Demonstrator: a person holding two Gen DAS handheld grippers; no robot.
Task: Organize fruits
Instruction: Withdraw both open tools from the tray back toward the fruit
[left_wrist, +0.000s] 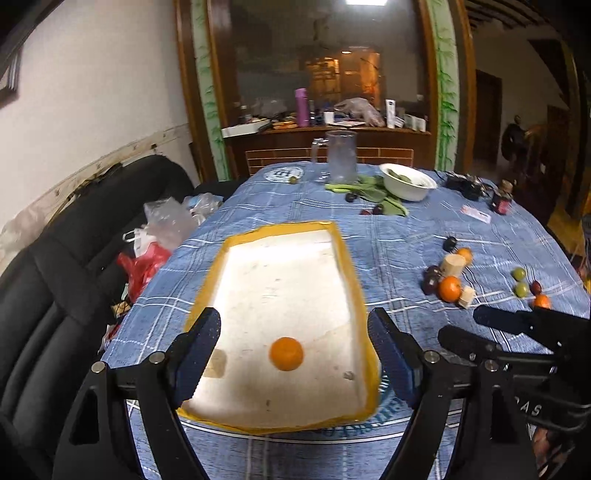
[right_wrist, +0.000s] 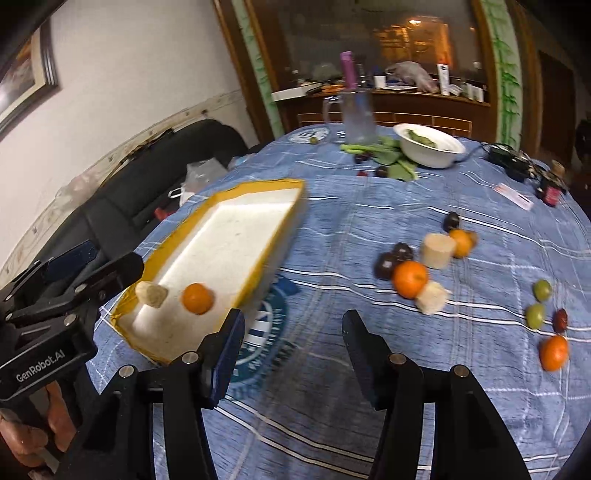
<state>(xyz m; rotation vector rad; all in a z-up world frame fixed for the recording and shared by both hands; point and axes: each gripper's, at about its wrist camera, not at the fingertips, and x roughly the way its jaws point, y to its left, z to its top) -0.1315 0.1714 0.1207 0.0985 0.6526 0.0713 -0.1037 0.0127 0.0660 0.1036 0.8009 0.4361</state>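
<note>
A yellow-rimmed white foam tray (left_wrist: 347, 258) (right_wrist: 266, 236) lies on the blue checked tablecloth. One orange (left_wrist: 286, 353) (right_wrist: 198, 298) sits in its near end, beside a beige lump (right_wrist: 151, 294). My left gripper (left_wrist: 293, 354) is open and empty, its fingers straddling the tray's near end above the orange. My right gripper (right_wrist: 293, 332) is open and empty over bare cloth to the tray's right. Loose fruit lies to the right: an orange (left_wrist: 450, 288) (right_wrist: 410, 278), dark plums (right_wrist: 393, 260), green fruits (right_wrist: 536, 315) and another orange (right_wrist: 553, 352).
Two beige cork-like blocks (right_wrist: 438, 250) sit among the loose fruit. A white bowl (left_wrist: 408, 181) of greens, a clear jug (left_wrist: 341, 157) and leafy greens stand at the far side. A black sofa with plastic bags (left_wrist: 159, 236) lies left of the table.
</note>
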